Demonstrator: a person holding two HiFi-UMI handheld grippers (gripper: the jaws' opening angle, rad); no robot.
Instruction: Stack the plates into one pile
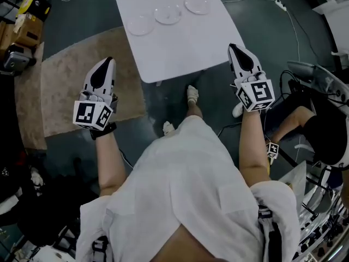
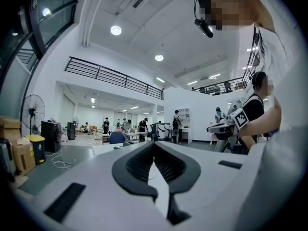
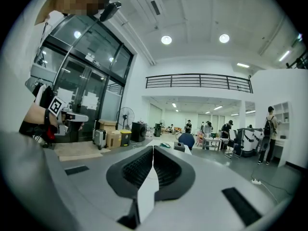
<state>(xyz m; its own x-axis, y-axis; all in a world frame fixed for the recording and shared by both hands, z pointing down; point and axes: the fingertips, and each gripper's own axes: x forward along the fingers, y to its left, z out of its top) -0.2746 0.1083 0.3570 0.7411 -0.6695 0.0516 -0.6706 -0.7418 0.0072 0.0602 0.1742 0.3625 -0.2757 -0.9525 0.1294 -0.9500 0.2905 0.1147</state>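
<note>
Three clear plates lie apart in a row on the white table (image 1: 180, 48): one at the left (image 1: 140, 25), one in the middle (image 1: 167, 14), one at the right (image 1: 197, 5). My left gripper (image 1: 110, 61) is held over the rug, short of the table's near left corner, jaws shut with nothing in them. My right gripper (image 1: 233, 47) hangs by the table's near right edge, also shut and empty. In the left gripper view the jaws (image 2: 154, 144) meet in a closed line, with the table's pale top beyond them. The right gripper view shows the same closed jaws (image 3: 153, 148).
A tan rug (image 1: 65, 81) covers the floor left of the table. Cardboard boxes (image 1: 26, 31) stand at the far left. Cables and a power strip (image 1: 281, 5) lie on the dark floor at the right. Another person (image 1: 322, 130) sits at the right edge.
</note>
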